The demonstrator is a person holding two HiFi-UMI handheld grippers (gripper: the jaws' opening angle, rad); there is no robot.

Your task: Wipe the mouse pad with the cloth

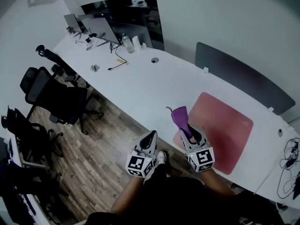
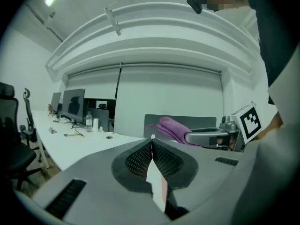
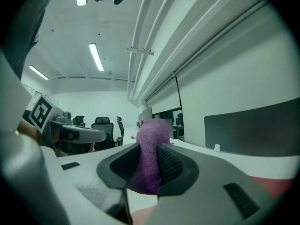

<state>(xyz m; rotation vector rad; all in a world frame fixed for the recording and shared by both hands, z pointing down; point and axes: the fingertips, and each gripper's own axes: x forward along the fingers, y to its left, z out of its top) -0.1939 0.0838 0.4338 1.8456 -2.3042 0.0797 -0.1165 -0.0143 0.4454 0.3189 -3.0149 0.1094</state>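
A pink mouse pad (image 1: 220, 130) lies on the white desk (image 1: 154, 86) at the right. My right gripper (image 1: 190, 132) is shut on a purple cloth (image 1: 180, 117), which sticks up out of the jaws above the pad's near left edge. In the right gripper view the cloth (image 3: 151, 156) fills the gap between the two pads. My left gripper (image 1: 151, 136) is shut with nothing in it, held off the desk's front edge over the wooden floor. In the left gripper view the jaws (image 2: 152, 144) meet in a line, and the cloth (image 2: 171, 128) shows beyond them in the other gripper.
Black office chairs (image 1: 54, 95) stand on the wooden floor at the left. At the desk's far end are monitors (image 1: 96, 26), a bottle (image 1: 125, 42) and cables. A grey partition (image 1: 243, 81) runs behind the pad. Loose cables (image 1: 288, 165) lie at the right edge.
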